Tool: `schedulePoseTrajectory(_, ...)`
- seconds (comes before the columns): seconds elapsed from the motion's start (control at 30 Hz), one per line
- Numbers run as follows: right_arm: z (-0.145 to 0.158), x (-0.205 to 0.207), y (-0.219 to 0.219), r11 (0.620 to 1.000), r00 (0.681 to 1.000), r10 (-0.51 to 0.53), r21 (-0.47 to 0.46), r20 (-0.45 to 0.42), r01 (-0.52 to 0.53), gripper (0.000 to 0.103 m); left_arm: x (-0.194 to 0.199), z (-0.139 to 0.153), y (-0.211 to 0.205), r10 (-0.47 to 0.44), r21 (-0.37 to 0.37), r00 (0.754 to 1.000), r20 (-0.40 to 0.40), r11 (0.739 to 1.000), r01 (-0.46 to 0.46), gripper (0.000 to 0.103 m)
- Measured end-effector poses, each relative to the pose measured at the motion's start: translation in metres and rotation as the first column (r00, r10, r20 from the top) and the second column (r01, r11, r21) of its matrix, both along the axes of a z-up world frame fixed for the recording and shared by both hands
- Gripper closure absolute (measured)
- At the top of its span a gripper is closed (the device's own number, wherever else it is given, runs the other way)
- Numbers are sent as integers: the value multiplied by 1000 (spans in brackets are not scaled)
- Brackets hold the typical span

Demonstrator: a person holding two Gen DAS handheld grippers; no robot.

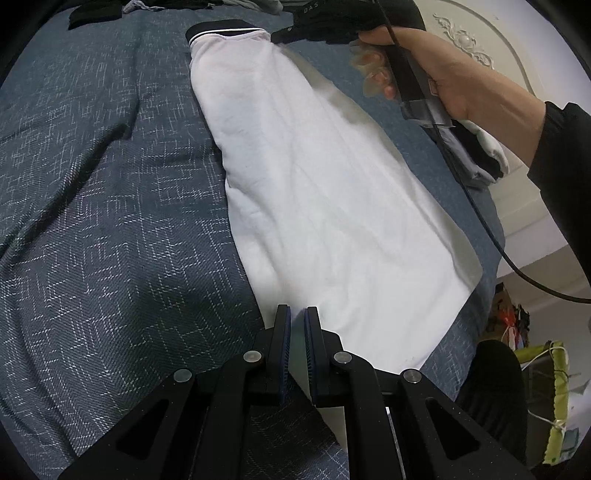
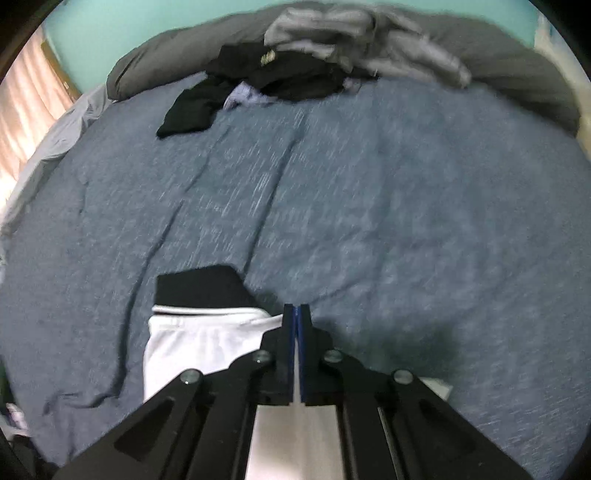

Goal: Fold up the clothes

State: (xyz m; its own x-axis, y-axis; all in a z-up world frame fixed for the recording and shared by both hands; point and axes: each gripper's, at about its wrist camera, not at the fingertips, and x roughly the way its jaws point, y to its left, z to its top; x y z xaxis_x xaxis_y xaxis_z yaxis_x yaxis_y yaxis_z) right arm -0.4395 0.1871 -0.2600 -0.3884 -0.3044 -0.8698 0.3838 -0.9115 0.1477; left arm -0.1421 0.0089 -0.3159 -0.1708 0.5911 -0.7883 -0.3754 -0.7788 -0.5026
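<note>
A white garment (image 1: pixel 314 184) with a black, white-striped collar band (image 1: pixel 221 29) lies lengthwise on the blue bedspread (image 1: pixel 92 184). My left gripper (image 1: pixel 298 314) is shut on its near edge, and white cloth shows between the fingers. A person's hand (image 1: pixel 443 74) holds my right gripper (image 1: pixel 275 37) at the far right corner, beside the collar. In the right wrist view the right gripper (image 2: pixel 297 308) is shut, with the corner of the white garment (image 2: pixel 199 339) running in between its fingers. The black band (image 2: pixel 203 288) lies just left of them.
A heap of black and grey clothes (image 2: pixel 295 66) lies at the far end of the bedspread (image 2: pixel 369 221) against a grey pillow (image 2: pixel 517 74). A small folded stack (image 1: pixel 476 155) sits at the bed's right edge by the white headboard (image 1: pixel 461 37). A black cable (image 1: pixel 491 229) hangs from the right gripper.
</note>
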Motion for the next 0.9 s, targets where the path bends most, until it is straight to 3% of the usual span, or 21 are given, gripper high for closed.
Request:
schedulePoseTrajectory(0.1, 11, 0, 18, 998, 999, -28, -61, -24, 27, 100, 1, 1, -1, 0, 0, 1000, 0, 1000, 0, 95)
schedulePoseTrajectory(0.23, 24, 2, 60, 992, 995, -94, -86, -18, 92, 79, 2, 2, -3, 2, 0, 1000, 1, 1000, -2, 95)
schedulePoseTrajectory(0.37, 21, 18, 92, 991, 997, -76, -108, 27, 78, 75, 3, 3, -5, 5, 3, 1000, 4, 1000, -5, 95)
schedulePoseTrajectory(0.47, 7, 34, 101, 997, 998, -42, -63, 51, 45, 75, 5, 4, -5, 5, 0, 1000, 2, 1000, -5, 95)
schedulePoseTrajectory(0.63, -13, 48, 113, 996, 994, -44, -70, 97, 51, 75, 6, 4, -6, 6, -5, 1000, 1, 1000, -6, 95)
schedulePoseTrajectory(0.67, -16, 48, 113, 996, 994, -42, -74, 103, 50, 77, 7, 4, -6, 6, -6, 1000, 1, 1000, -6, 95)
schedulePoseTrajectory(0.73, -21, 50, 115, 996, 993, -41, -80, 113, 50, 97, 7, 4, -7, 5, -7, 1000, 1, 1000, -5, 95)
schedulePoseTrajectory(0.9, -21, 45, 130, 986, 987, -130, -92, 90, 138, 99, 15, 4, -12, 3, -5, 1000, 3, 1000, -3, 95)
